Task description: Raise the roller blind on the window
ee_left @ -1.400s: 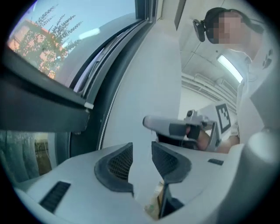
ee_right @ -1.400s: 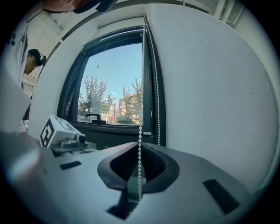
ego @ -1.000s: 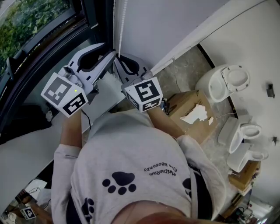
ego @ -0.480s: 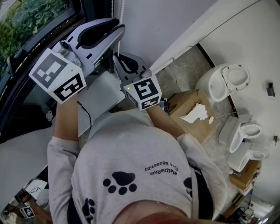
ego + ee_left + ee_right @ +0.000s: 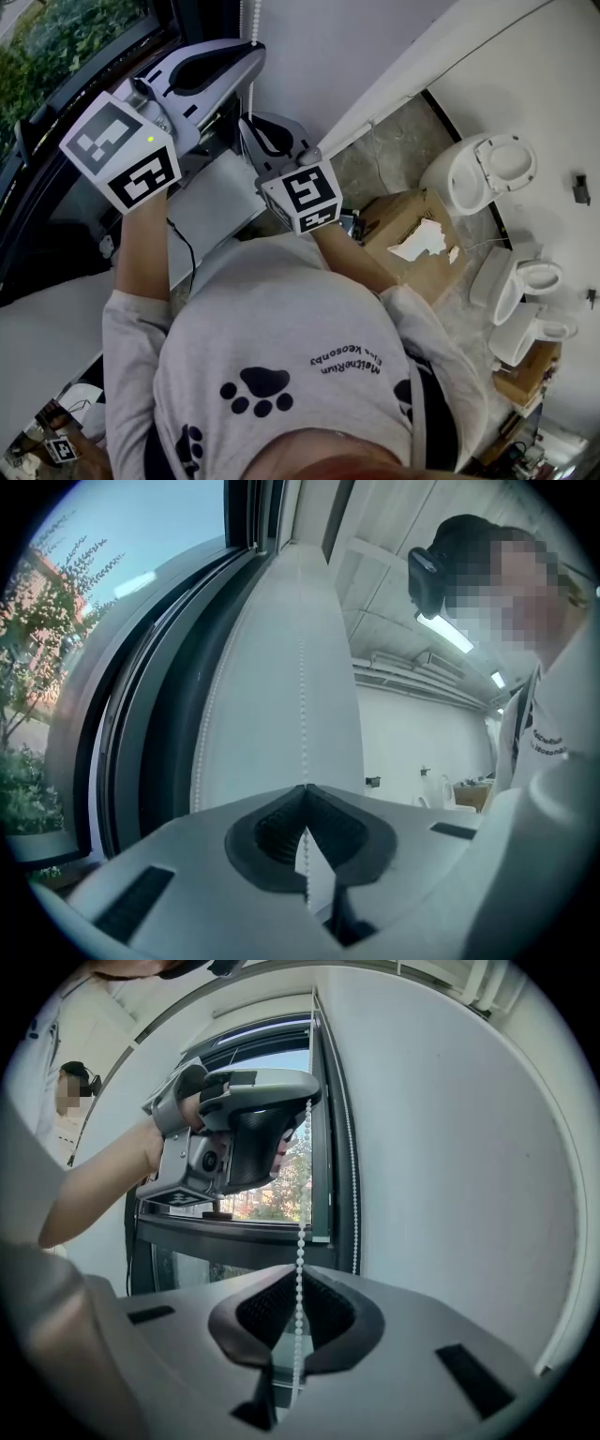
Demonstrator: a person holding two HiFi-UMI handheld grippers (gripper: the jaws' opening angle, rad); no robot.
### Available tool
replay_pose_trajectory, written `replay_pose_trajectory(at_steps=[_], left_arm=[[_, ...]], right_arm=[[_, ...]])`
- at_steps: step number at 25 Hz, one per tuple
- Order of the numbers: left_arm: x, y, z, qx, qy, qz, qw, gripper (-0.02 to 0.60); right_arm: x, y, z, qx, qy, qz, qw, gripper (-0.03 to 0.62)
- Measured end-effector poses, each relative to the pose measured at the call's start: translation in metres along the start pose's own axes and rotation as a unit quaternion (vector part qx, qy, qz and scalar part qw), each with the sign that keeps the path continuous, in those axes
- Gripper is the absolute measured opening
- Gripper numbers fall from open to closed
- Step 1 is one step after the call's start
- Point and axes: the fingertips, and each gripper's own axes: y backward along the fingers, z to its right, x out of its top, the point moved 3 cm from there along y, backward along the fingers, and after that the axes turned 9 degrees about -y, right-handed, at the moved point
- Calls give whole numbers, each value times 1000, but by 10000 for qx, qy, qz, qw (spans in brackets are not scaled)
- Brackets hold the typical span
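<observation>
The blind's white bead chain (image 5: 305, 1162) hangs in two strands beside the dark window frame (image 5: 187, 28). My left gripper (image 5: 254, 51) is the upper one; its jaws have just been closing and now stand shut on the near strand (image 5: 301, 667), which runs up from the pinched tips (image 5: 305, 794). From the right gripper view the left gripper (image 5: 308, 1101) shows above, clamped on that same strand. My right gripper (image 5: 298, 1283) is lower and shut on the chain, which passes between its pads. In the head view the right gripper (image 5: 247, 124) sits just under the left. The second strand (image 5: 352, 1147) hangs free against the wall.
A white window sill (image 5: 220, 202) lies under the grippers. On the floor to the right are a torn cardboard box (image 5: 412, 239) and several white toilets (image 5: 487, 173). A white wall (image 5: 356, 47) rises right of the chain.
The left gripper has risen up the chain, away from the right gripper, and its jaws have gone from open to shut on the chain. The right gripper has kept still.
</observation>
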Motion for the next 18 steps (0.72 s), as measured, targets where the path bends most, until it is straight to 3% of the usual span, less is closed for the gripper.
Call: replay_pose_trajectory(at_steps=[18], left_arm=[[-70,8,25,52,409,54,9991,9]], right_arm=[[-69,1,7,-18,-7,-428,9991,20]])
